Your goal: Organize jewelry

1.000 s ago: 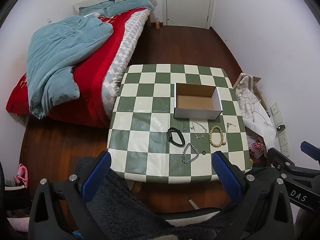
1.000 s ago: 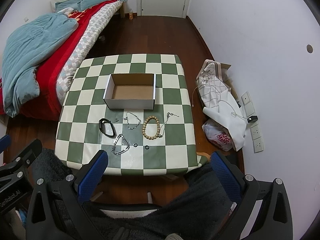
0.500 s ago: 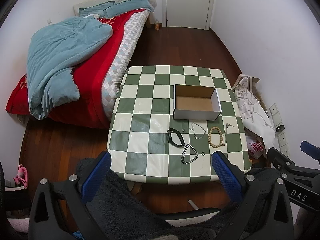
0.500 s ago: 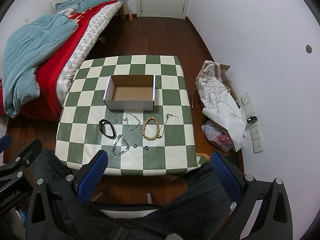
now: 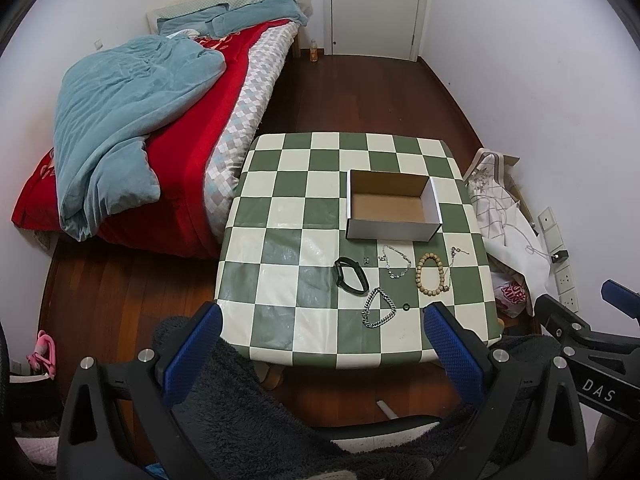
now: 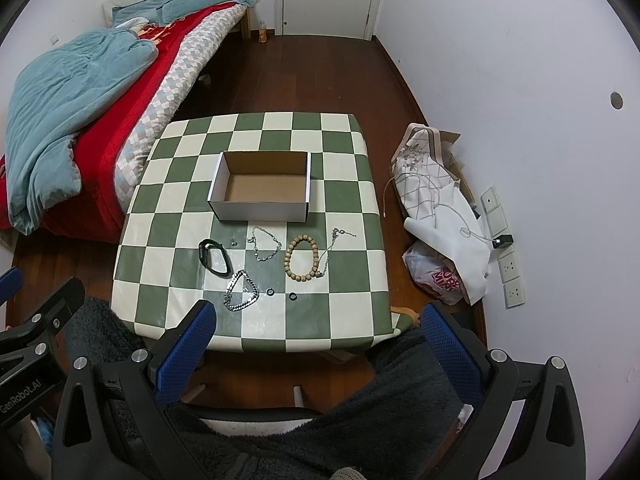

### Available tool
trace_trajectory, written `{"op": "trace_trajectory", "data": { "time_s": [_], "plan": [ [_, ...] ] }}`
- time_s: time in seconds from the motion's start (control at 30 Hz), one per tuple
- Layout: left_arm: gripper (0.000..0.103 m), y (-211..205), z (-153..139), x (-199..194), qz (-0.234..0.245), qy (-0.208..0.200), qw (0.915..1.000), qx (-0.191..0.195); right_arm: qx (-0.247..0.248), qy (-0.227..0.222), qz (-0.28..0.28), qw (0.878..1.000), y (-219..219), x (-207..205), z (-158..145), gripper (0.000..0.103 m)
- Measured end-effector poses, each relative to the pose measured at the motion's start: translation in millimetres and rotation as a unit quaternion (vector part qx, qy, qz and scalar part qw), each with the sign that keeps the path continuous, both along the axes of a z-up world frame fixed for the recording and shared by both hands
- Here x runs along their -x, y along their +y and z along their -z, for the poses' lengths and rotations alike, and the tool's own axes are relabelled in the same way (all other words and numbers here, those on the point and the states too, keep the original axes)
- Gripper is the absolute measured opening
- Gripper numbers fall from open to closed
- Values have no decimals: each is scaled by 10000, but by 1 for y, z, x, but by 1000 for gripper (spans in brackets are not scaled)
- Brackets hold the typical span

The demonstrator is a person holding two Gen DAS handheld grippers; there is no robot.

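An empty white cardboard box [image 5: 394,206] [image 6: 262,186] stands on the green-and-cream checkered table [image 5: 280,240] [image 6: 168,240]. In front of it lie a black band [image 5: 351,275] [image 6: 215,257], a thin silver chain [image 5: 394,261] [image 6: 264,244], a wooden bead bracelet [image 5: 430,274] [image 6: 302,257], a thin necklace [image 5: 454,258] [image 6: 334,246], a thick silver chain [image 5: 378,308] [image 6: 241,290] and small black rings [image 6: 270,291]. My left gripper [image 5: 320,344] and right gripper [image 6: 316,340] are both open and empty, held high above the table's near edge.
A bed [image 5: 168,128] with a red cover and teal blanket stands left of the table. White bags [image 6: 436,216] lie on the floor by the right wall. A closed door [image 5: 376,4] is at the back. Dark fuzzy fabric [image 5: 240,412] fills the foreground.
Both grippers have drawn back slightly from the table; the table and jewelry sit a little lower in view. Nothing on the table has moved.
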State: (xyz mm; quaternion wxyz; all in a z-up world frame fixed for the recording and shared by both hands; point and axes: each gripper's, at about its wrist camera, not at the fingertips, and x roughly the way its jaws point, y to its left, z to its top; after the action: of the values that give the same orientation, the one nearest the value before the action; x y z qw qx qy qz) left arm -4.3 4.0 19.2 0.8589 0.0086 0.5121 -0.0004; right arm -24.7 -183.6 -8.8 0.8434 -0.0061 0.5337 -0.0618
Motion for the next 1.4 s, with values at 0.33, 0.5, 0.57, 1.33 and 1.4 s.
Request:
{"op": "trace_trajectory", "data": {
  "time_s": [0.33, 0.5, 0.57, 1.33, 1.4],
  "plan": [
    [103, -1, -2, -1, 6, -15, 10000, 1, 2, -12, -17, 10000, 6, 5, -7, 103],
    [103, -1, -4, 0, 5, -24, 10000, 9, 11, -18, -19, 10000, 6, 6, -7, 103],
    [103, -1, -4, -1, 4, -28, 10000, 9, 12, -28, -17, 10000, 6, 5, -13, 103],
    [103, 4, 18, -23, -250, -392, 9977, -487, -112, -126, 434, 9989, -21, -25, -10, 103],
    [103, 1, 36, -38, -292, -376, 9961, -745, -124, -82, 699, 9974, -37, -43, 6, 103]
  ]
}}
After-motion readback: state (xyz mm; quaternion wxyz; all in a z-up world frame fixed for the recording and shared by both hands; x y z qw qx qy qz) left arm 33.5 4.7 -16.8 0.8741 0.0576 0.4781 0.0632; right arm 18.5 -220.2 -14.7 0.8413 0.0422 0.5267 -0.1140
